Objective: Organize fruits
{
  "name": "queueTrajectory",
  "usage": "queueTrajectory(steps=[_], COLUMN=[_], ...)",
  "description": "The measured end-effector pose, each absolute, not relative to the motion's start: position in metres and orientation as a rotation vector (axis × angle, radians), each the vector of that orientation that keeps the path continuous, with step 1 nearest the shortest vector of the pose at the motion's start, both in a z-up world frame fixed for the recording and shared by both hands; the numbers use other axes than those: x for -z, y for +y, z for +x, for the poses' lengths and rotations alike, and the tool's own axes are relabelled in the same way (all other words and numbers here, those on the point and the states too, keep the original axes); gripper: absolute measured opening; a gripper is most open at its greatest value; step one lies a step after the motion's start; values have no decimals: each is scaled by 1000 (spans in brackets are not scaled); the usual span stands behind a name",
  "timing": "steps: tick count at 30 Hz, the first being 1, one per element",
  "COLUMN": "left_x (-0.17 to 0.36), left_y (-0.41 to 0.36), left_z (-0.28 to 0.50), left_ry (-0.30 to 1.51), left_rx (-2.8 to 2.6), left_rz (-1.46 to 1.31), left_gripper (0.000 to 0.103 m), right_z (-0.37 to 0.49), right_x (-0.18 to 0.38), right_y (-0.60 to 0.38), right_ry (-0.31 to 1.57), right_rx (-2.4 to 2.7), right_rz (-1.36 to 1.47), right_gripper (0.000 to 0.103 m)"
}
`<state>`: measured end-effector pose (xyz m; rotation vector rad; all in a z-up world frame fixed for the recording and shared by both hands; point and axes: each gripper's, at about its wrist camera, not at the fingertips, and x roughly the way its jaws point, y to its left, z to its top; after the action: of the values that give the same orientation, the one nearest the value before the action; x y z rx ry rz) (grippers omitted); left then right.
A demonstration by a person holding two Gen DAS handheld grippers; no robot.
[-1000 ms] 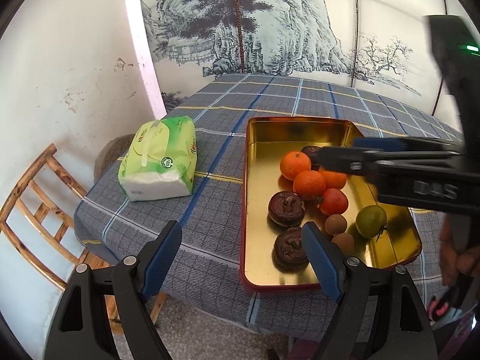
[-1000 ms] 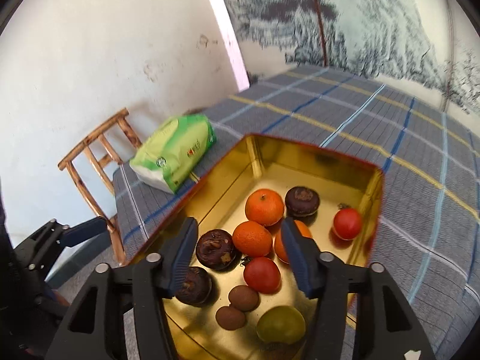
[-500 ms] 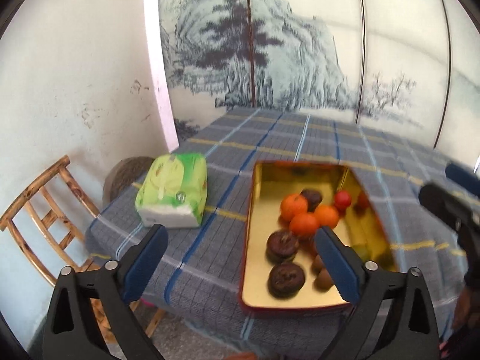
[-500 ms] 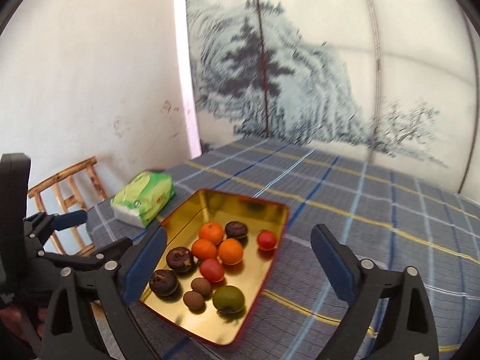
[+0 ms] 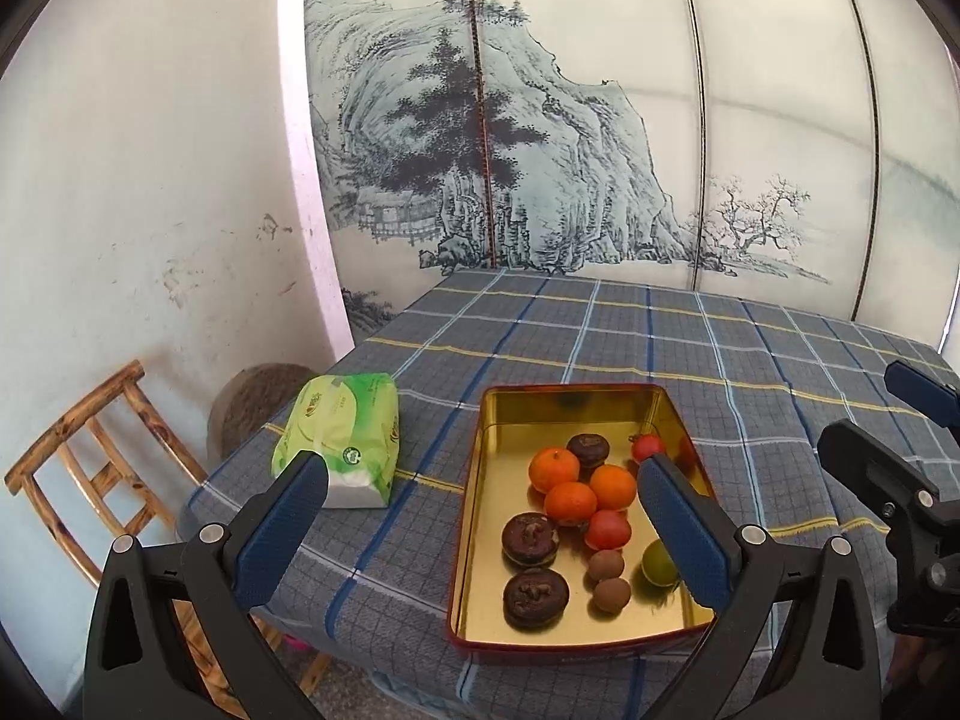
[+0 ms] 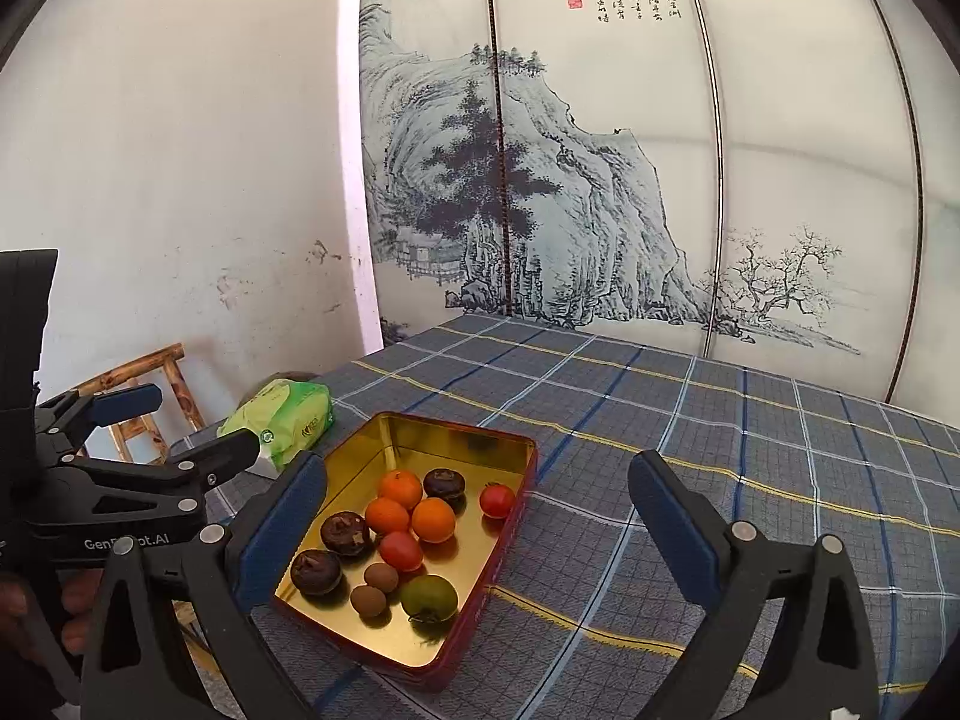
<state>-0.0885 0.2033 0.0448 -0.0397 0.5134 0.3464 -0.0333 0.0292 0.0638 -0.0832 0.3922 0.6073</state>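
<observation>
A gold tin tray with a red rim sits on the checked tablecloth. It holds three oranges, two red tomatoes, a green fruit, two small brown fruits and three dark mangosteens. My left gripper hangs above and short of the tray, jaws opening, with nothing held between them. My right gripper hovers off the tray's right side, jaws opening too and empty.
A green tissue pack lies left of the tray near the table's corner. A wooden chair stands beside that corner. A painted folding screen backs the table. Bare cloth stretches right of the tray.
Both grippers have drawn back and up from the tray, and their jaws have spread wide. The right gripper, earlier over the fruit, now stands off to the right.
</observation>
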Motion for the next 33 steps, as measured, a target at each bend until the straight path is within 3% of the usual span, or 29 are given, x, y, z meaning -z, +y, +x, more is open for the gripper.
queueTrajectory(steps=[33], left_x=[-34], left_y=[197], left_z=[-88], left_ry=[543], left_rx=[-336], left_rz=[-51], left_gripper=[102], right_z=[-34], right_x=[-60], right_y=[28], right_ry=[397], right_rx=[-607], right_rz=[-113], right_gripper=[102])
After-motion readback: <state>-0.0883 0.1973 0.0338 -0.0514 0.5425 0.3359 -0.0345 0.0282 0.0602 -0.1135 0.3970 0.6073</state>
